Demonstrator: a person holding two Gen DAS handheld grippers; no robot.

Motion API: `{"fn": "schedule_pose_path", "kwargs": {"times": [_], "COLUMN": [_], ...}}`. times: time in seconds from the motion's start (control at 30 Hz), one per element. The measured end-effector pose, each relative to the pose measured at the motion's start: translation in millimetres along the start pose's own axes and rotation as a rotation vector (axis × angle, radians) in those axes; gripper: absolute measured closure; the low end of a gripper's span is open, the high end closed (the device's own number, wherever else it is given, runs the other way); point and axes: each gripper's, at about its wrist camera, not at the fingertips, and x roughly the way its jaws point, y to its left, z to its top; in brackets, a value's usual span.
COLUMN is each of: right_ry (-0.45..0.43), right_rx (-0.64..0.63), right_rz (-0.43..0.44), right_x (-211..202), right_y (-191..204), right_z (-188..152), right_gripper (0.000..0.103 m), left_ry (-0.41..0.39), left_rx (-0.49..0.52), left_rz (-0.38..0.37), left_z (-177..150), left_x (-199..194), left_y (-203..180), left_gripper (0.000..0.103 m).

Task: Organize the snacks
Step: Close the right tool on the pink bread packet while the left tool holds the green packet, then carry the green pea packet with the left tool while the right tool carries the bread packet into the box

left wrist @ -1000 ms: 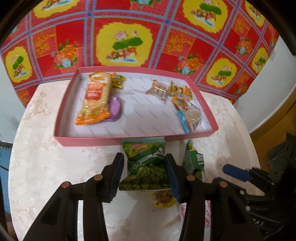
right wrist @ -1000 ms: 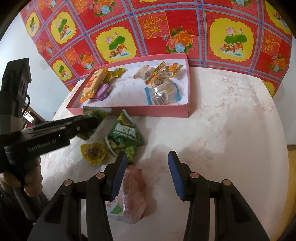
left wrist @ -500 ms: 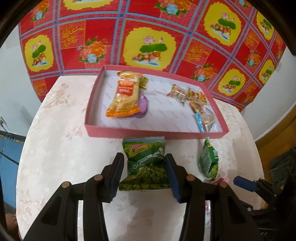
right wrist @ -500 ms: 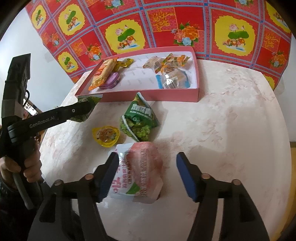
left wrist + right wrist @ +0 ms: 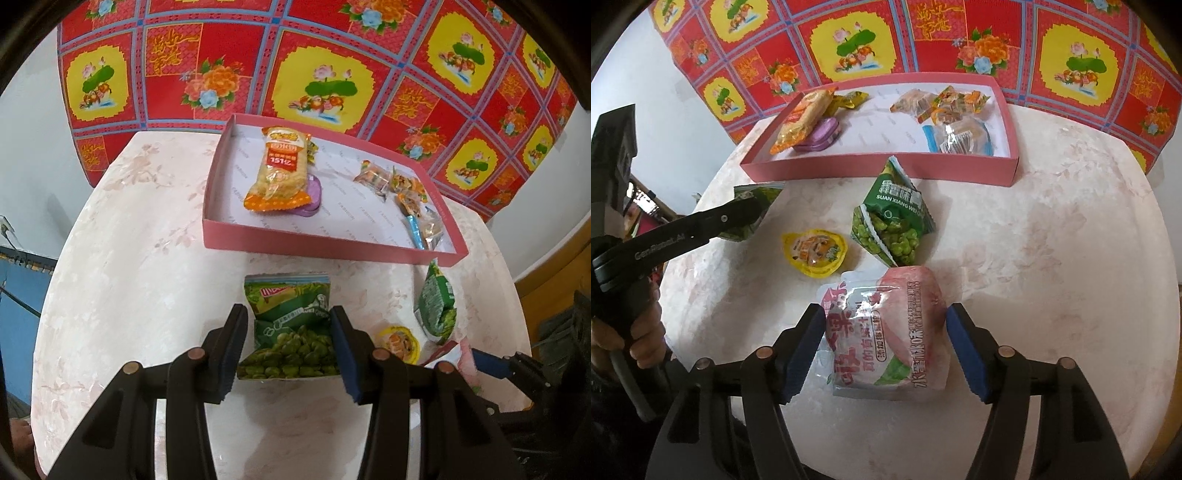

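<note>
Left wrist view. Left gripper [image 5: 287, 349] clamped on the pea bag [image 5: 290, 330], one pad on each side edge; the bag sits above the table [image 5: 129, 258], short of the tray [image 5: 332, 242]. Tray near wall pink, set toward the table's far edge. In the tray's left part: a long orange cracker pack [image 5: 280, 170] lying over a purple case [image 5: 312, 195]. In its right part: a cluster of small candies [image 5: 399, 184] and a clear pack with blue ends [image 5: 424, 230]. On the table toward its right edge: a green pouch [image 5: 436, 302] just in front of the tray's near right corner, and a yellow jelly cup [image 5: 399, 341] nearer the camera. Tip of the right gripper shows at the frame's lower right; its state is not readable here.

Right wrist view. Right gripper [image 5: 886, 349] spread wide around the pink bag [image 5: 886, 332], which lies flat on the table [image 5: 1052, 258] in its near middle. Left pad at the bag's edge, right pad just beside it; firm contact cannot be told. Green pouch [image 5: 894, 221] just beyond the pink bag, between it and the tray [image 5: 886, 168]. Jelly cup [image 5: 814, 251] left of the pouch. Left gripper [image 5: 746, 216] enters from the left, the pea bag [image 5: 753, 195] held at its tip near the tray's near left corner. Red and yellow flowered cloth [image 5: 923, 37] hangs behind the table.
</note>
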Motion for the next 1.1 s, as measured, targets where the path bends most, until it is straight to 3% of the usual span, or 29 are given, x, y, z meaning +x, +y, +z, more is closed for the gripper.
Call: {"fn": "schedule_pose_path", "kwargs": {"times": [0.27,1.1], "right_ry": [0.037,0.008], "right_rx": [-0.012,-0.031], "right_rz": [-0.017,-0.006], "right_x": [9,9], "right_y": [4,4], "right_z": [-1,-4], "right_gripper": [0.033,0.034], "left_ry": [0.005,0.017], "left_rx": [0.005,0.018], "left_rz": [0.001,0.021], "left_z": [-2,-5], "left_x": [3,10], "left_y": [1,-1], "left_gripper": [0.055,0.055]}}
